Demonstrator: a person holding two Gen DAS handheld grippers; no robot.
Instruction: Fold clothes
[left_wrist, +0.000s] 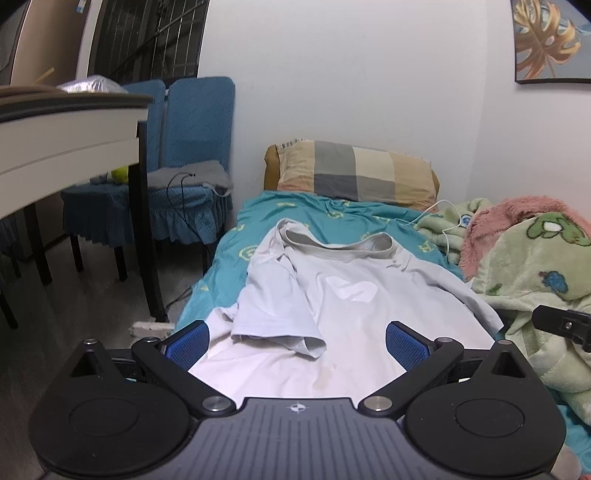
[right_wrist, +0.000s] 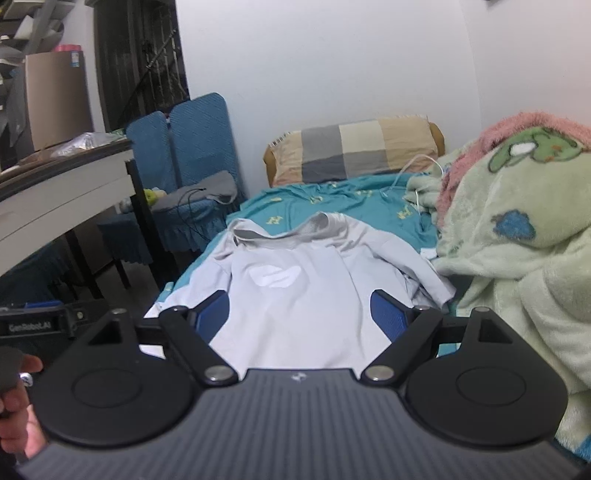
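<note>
We hold both grippers over the near hem of a pale grey T-shirt (left_wrist: 332, 295) spread on the teal bed sheet (left_wrist: 258, 221). Left gripper (left_wrist: 295, 341) and right gripper (right_wrist: 299, 314) gape wide, grasping nothing. The shirt runs lengthwise straight ahead, collar farthest away. Its left sleeve (left_wrist: 273, 317) lies doubled inward, closest to our left gripper; the other sleeve trails toward the blanket (right_wrist: 517, 240).

Each handheld gripper has a ribbed dark-grey body, two round black discs at the lower corners, black linkage arms on silver pivot screws and blue textured finger pads. The left gripper (left_wrist: 297, 341) carries a small crosshair mark at centre; the right gripper (right_wrist: 299, 317) a small white logo. White lettering marks the black unit at the right view's left edge.
</note>
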